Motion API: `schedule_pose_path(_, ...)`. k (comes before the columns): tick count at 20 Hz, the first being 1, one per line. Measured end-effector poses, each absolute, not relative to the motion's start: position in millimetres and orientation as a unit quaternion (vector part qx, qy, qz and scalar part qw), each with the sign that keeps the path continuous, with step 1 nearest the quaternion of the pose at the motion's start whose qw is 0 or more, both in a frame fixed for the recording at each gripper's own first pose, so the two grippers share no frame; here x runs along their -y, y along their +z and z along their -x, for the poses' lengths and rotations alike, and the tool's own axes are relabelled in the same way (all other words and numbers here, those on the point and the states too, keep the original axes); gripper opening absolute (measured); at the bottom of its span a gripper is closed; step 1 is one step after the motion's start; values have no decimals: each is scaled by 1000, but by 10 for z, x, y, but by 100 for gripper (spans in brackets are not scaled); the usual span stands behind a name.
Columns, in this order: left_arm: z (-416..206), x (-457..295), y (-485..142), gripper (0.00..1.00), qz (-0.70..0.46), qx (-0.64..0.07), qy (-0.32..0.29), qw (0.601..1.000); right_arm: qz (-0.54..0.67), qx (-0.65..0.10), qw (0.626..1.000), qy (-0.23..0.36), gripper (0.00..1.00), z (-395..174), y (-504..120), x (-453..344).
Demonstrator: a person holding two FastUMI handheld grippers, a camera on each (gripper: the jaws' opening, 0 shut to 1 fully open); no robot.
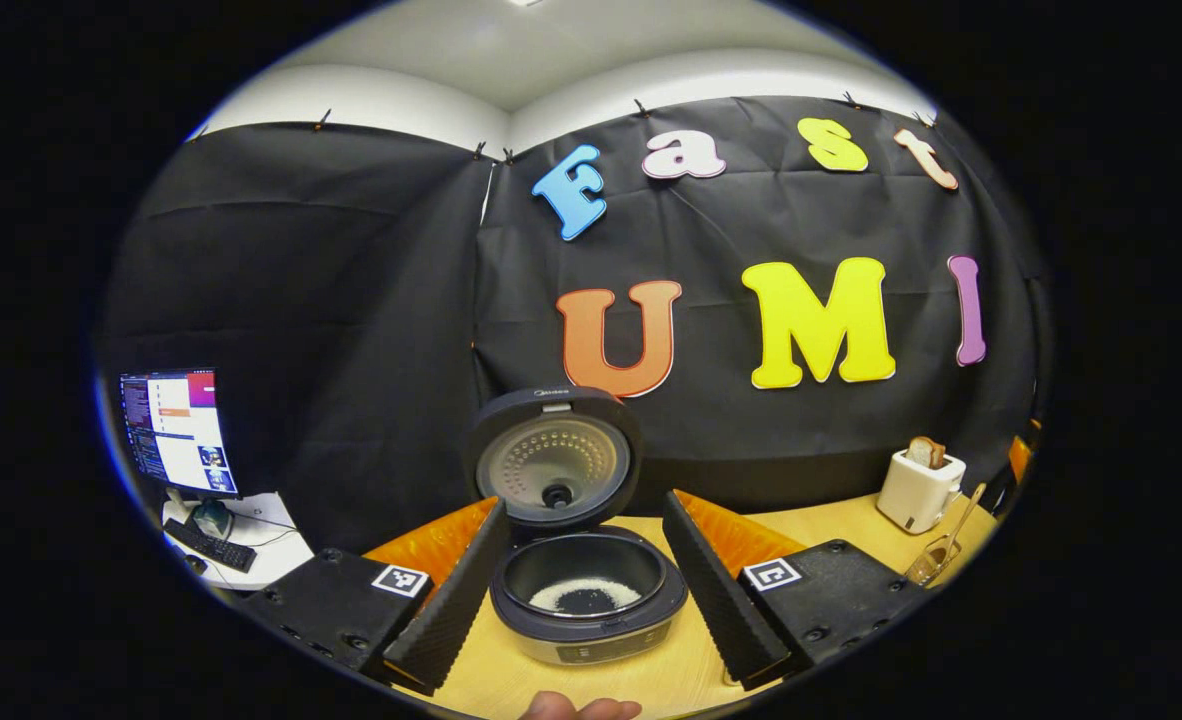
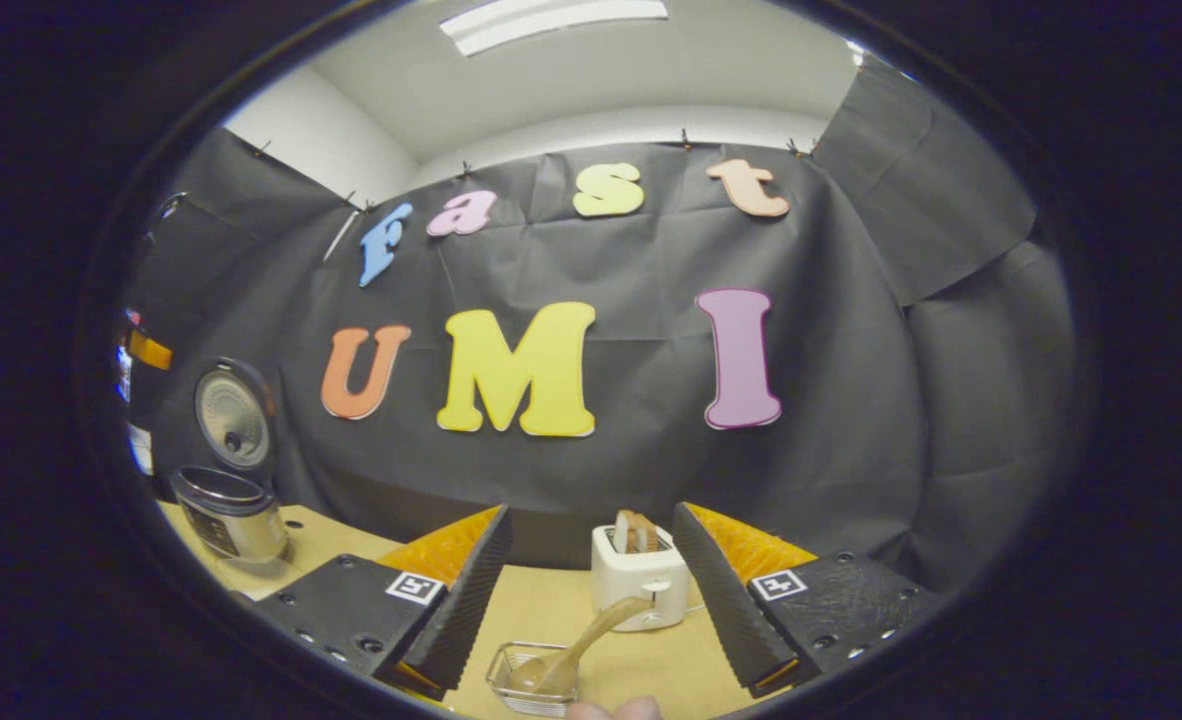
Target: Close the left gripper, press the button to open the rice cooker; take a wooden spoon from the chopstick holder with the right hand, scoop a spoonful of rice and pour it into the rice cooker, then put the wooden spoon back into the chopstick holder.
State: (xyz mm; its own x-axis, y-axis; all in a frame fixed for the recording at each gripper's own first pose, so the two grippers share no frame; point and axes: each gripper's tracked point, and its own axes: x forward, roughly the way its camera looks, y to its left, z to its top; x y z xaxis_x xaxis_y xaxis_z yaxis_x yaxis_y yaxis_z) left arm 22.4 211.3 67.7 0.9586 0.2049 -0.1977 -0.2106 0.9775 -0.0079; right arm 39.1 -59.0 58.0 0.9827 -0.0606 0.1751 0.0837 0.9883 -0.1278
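Note:
The rice cooker (image 1: 586, 620) stands right in front of me with its lid (image 1: 558, 455) swung up. White rice (image 1: 551, 597) lies in a ring on the bottom of its dark pot. My left gripper (image 1: 586, 502) is open, one finger on each side of the cooker, touching nothing. In the right gripper view the wooden spoon (image 2: 576, 645) rests in the wire chopstick holder (image 2: 511, 690), bowl end down, handle leaning up to the right. My right gripper (image 2: 592, 512) is open just behind it, holding nothing. The cooker (image 2: 231, 515) stands far left there.
A white toaster (image 2: 639, 585) with bread slices stands just beyond the holder, and at the right as the toaster (image 1: 916, 488) beside the holder (image 1: 933, 565). A monitor (image 1: 176, 430) and keyboard (image 1: 209, 545) sit on a side desk at left. A fingertip (image 1: 579, 708) shows at the bottom edge.

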Motion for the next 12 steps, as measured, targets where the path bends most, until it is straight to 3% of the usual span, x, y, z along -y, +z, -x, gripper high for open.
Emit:
schedule_pose_path(5, -843, -2142, 754, 95, 30, -141, 135, 980, 109, 71, 991, 26, 92, -219, 199, 348)
schedule_pose_path(6, -972, -2207, 823, 94, 29, -140, 149, 978, 110, 65, 991, 36, 97, -189, 102, 318)
schedule_pose_path(12, -1590, -2582, 1016, 91, 118, -156, 201, 960, 115, 49, 991, 51, 95, 1, -236, 438)
